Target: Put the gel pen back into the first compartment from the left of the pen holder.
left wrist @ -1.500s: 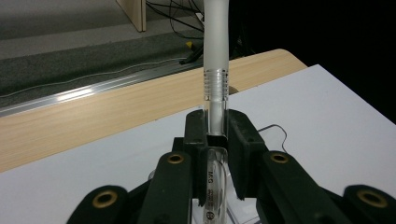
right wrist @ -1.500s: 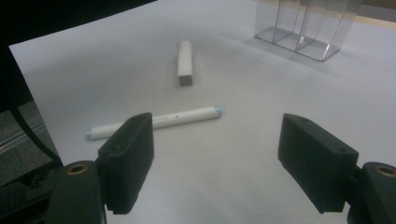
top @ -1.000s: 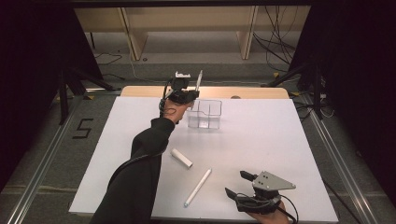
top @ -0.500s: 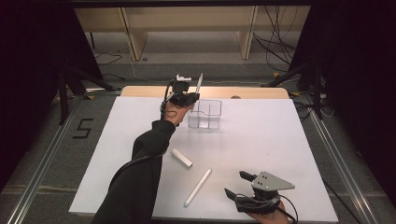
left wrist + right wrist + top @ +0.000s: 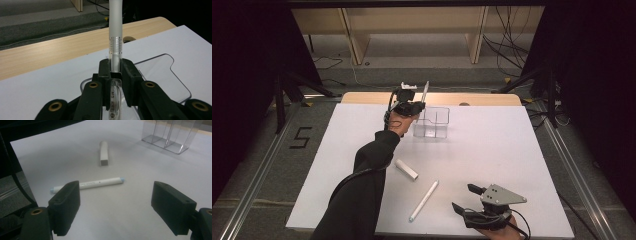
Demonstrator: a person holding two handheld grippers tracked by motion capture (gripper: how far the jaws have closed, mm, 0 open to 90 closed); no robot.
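- Left claw clamped on a clear pen with frosted white cap — pen stands near upright, cap end up, at the far side of the desk.
- Pen held just above the left edge of the clear acrylic organizer; the left gripper view shows the organizer's clear base right behind the jaws. Cannot tell whether the pen touches it.
- Right claw open, nothing between the jaws, near the front right of the desk, hand at the edge.
- White marker with pale blue ends lies flat just ahead of the right claw, crosswise to the jaws, not touching.
- Short white tube lies farther out — between marker and organizer, apart from both.
- Person's dark sleeve runs across the left half of the desk.
- Wooden strip along the far edge behind the organizer.
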